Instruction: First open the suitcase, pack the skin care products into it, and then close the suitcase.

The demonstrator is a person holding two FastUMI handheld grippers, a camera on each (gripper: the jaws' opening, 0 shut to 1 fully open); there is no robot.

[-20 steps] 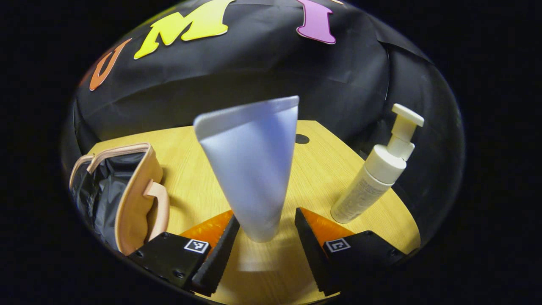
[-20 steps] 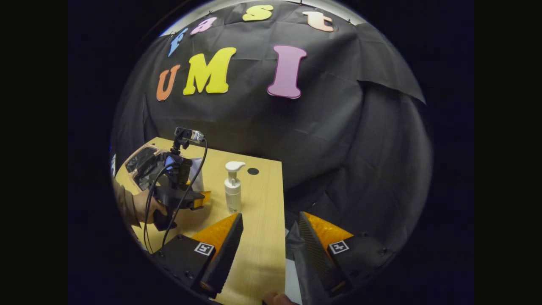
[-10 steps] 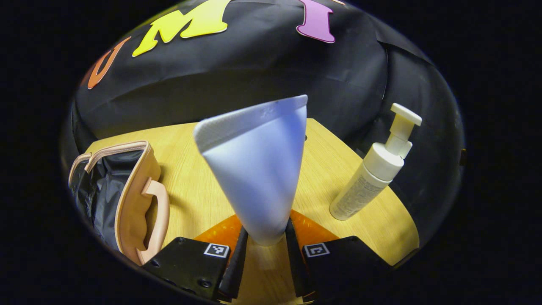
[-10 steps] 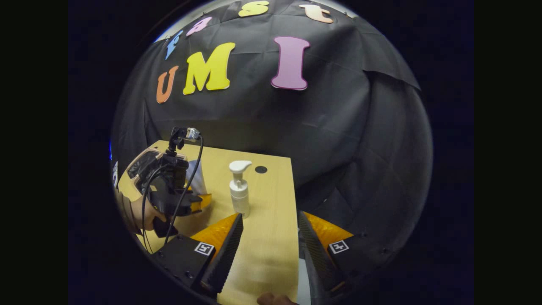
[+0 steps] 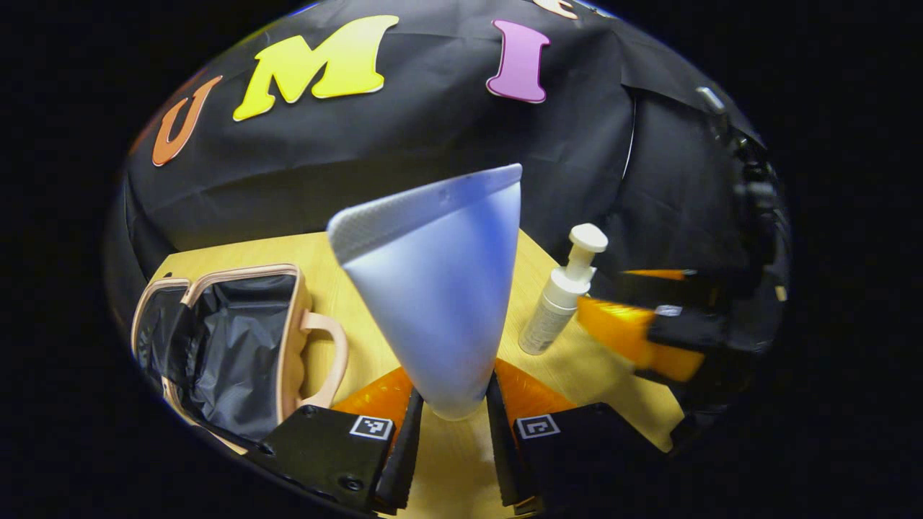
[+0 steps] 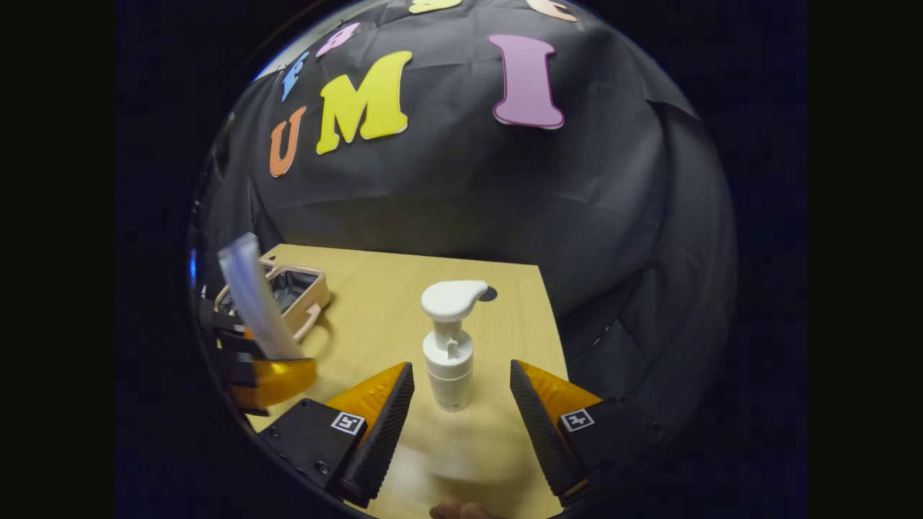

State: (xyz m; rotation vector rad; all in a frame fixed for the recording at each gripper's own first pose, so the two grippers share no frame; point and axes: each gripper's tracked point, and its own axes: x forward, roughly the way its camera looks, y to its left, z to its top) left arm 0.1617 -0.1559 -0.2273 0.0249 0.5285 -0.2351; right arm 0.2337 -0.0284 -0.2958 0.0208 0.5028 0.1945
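My left gripper (image 5: 453, 432) is shut on the cap end of a pale blue tube (image 5: 433, 288), which stands upright above the wooden table (image 5: 360, 339). The tan suitcase (image 5: 223, 339) lies open at the left, its black lining showing. A white pump bottle (image 5: 559, 303) stands to the right of the tube. In the right gripper view my right gripper (image 6: 461, 418) is open with the pump bottle (image 6: 448, 346) upright between its fingers, apart from both. The left gripper (image 6: 263, 367) with the tube (image 6: 252, 295) appears there at the left, in front of the suitcase (image 6: 292, 288).
The right gripper (image 5: 649, 331) appears blurred at the right of the left gripper view, beside the pump bottle. A small dark hole (image 6: 489, 293) marks the table behind the bottle. The table's right edge (image 6: 551, 324) drops off to black cloth.
The left gripper has lifted the tube off the table and turned toward the suitcase. The right gripper has moved forward so that its open fingers flank the pump bottle.
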